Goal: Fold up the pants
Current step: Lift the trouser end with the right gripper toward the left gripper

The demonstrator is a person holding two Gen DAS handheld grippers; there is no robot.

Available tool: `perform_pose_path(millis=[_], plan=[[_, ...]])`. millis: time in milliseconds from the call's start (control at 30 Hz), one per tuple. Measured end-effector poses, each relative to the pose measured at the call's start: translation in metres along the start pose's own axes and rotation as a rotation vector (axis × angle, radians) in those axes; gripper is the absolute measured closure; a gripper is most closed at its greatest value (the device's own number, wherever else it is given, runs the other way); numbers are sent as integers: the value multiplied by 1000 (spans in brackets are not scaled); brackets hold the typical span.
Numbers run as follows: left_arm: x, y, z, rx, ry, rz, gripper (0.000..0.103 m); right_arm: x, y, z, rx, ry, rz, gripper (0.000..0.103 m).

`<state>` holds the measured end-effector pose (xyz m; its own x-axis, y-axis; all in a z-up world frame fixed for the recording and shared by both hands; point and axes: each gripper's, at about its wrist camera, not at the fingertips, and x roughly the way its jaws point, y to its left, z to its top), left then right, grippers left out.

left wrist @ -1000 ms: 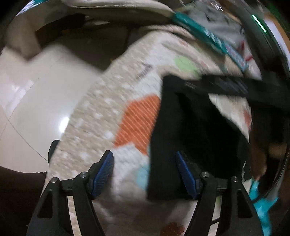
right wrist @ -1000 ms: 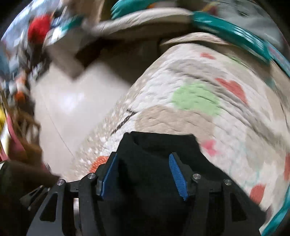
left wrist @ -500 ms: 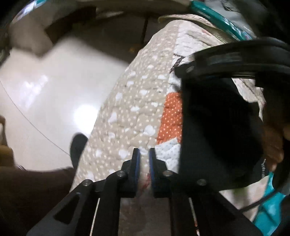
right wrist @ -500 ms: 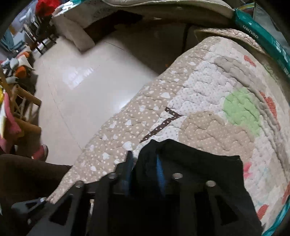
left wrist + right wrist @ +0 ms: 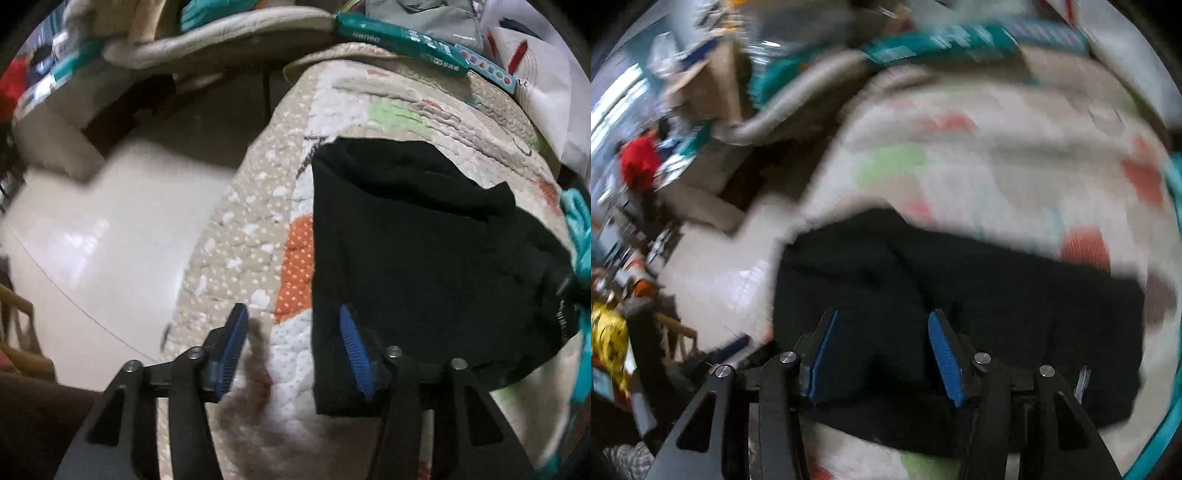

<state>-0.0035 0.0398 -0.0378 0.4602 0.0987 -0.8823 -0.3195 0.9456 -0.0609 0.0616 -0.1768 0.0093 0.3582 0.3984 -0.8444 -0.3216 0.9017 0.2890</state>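
Note:
The black pants (image 5: 417,251) lie folded on a patterned quilt (image 5: 255,229); they also show in the blurred right wrist view (image 5: 997,295). My left gripper (image 5: 291,350) is open and empty, over the quilt at the pants' left edge, with its right finger (image 5: 352,354) on the black cloth. My right gripper (image 5: 882,354) is open and empty, just above the pants' near part.
The quilt's left edge drops to a shiny tiled floor (image 5: 92,240). A teal package (image 5: 406,37) and a beige cushion (image 5: 221,37) lie at the quilt's far end. Cluttered boxes and a red thing (image 5: 639,162) stand far left.
Both grippers were shut half a second ago, the right one on the pants' edge; both have opened and let go. The pants now lie flat in a folded block. The right view swings fast.

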Motion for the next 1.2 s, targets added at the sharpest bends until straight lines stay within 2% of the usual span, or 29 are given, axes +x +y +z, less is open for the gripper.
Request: perform_pose_path(millis=[67, 133, 200, 267, 367, 433, 500, 600, 733, 933, 1033, 1100, 1133, 1167, 1200], plan=[[-3, 7, -1, -8, -6, -12, 40, 14, -17, -20, 39, 44, -125, 49], [-8, 19, 2, -52, 8, -58, 41, 2, -28, -36, 76, -16, -91, 50], [-22, 22, 9, -76, 3, -110, 41, -30, -40, -49, 143, -126, -89, 48], [-41, 8, 23, -38, -27, -167, 41, -63, -57, -62, 215, -222, -86, 48], [-61, -41, 49, 138, -45, -213, 41, -89, -88, -80, 362, -306, -106, 47], [-67, -83, 66, 263, -40, -253, 41, -89, -108, -93, 445, -323, -103, 47], [-68, -127, 80, 364, -20, -325, 39, -83, -123, -100, 512, -312, -87, 47], [-54, -191, 94, 474, 28, -397, 39, -76, -141, -108, 598, -307, -52, 47], [-20, -262, 98, 594, 121, -448, 39, -64, -148, -108, 627, -319, -51, 46], [34, -343, 79, 802, 252, -460, 39, -45, -166, -100, 666, -366, -14, 46], [51, -366, 64, 926, 284, -410, 32, -35, -169, -89, 644, -379, 2, 45], [56, -377, 53, 1006, 276, -352, 33, -30, -167, -83, 611, -373, -11, 44], [52, -379, 50, 1028, 258, -357, 46, -29, -167, -81, 596, -367, -12, 46], [48, -379, 50, 1031, 252, -361, 51, -28, -167, -80, 591, -359, -6, 50], [44, -376, 51, 1030, 240, -354, 64, -29, -168, -79, 590, -353, 4, 67]])
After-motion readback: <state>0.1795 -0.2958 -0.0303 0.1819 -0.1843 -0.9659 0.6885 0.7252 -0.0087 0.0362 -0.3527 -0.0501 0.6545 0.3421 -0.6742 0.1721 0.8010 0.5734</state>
